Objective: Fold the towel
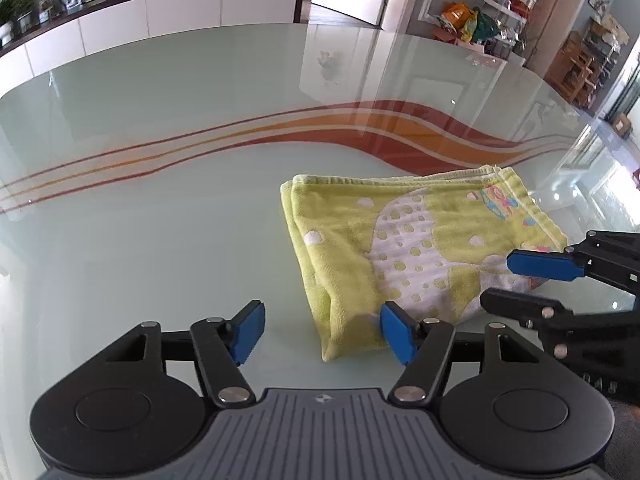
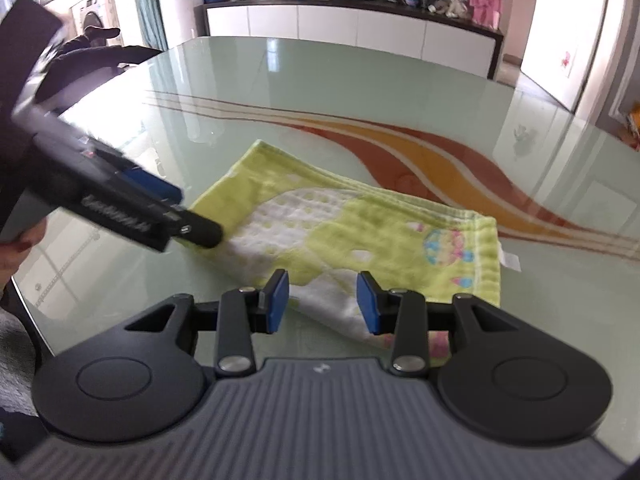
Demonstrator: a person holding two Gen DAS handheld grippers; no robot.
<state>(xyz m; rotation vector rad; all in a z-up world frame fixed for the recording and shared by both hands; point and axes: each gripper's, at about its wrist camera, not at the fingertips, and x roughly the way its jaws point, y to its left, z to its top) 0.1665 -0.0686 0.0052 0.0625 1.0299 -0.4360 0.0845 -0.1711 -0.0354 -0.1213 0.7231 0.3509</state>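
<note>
A yellow-green towel (image 1: 404, 244) with a white dotted pattern lies folded in layers on the glass table (image 1: 160, 216). It also shows in the right wrist view (image 2: 360, 232). My left gripper (image 1: 322, 330) is open, its right pad beside the towel's near left corner. My right gripper (image 2: 322, 300) is open over the towel's near edge, with nothing held. The right gripper also shows in the left wrist view (image 1: 532, 276) at the towel's right side. The left gripper shows in the right wrist view (image 2: 176, 208), blurred, at the towel's left corner.
The table has a red and orange wave stripe (image 1: 360, 128) behind the towel. A white sideboard (image 2: 360, 32) with plants and frames stands past the far edge. Shelves with bags (image 1: 480, 20) stand at the far right.
</note>
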